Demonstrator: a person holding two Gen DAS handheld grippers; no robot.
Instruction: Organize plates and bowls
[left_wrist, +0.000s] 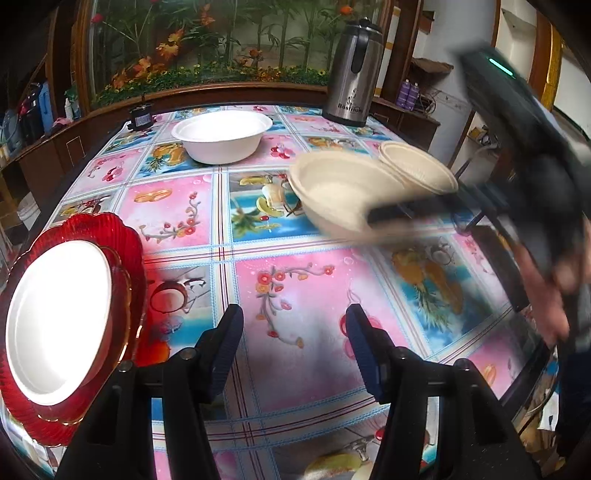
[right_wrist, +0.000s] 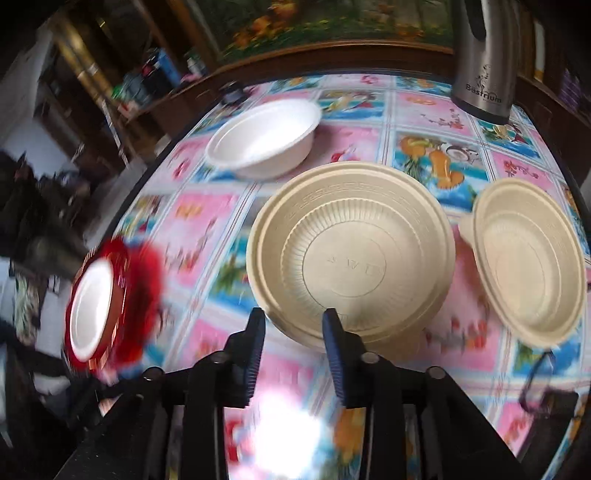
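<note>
A large beige bowl (right_wrist: 351, 258) is tilted up off the table, its near rim between the fingers of my right gripper (right_wrist: 293, 325), which is shut on it; in the left wrist view the bowl (left_wrist: 332, 192) hangs in the blurred right gripper (left_wrist: 373, 216). A smaller beige bowl (right_wrist: 528, 262) sits just right of it, and also shows in the left wrist view (left_wrist: 417, 166). A white bowl (left_wrist: 221, 134) stands at the far middle. A white plate (left_wrist: 59, 317) lies on stacked red plates (left_wrist: 125, 240) at the left. My left gripper (left_wrist: 293, 321) is open and empty above the tablecloth.
A steel thermos jug (left_wrist: 352, 74) stands at the far right corner of the table. A small dark object (left_wrist: 140, 118) sits at the far left edge. The flowered tablecloth (left_wrist: 303, 295) covers the table. Shelves and cupboards surround it.
</note>
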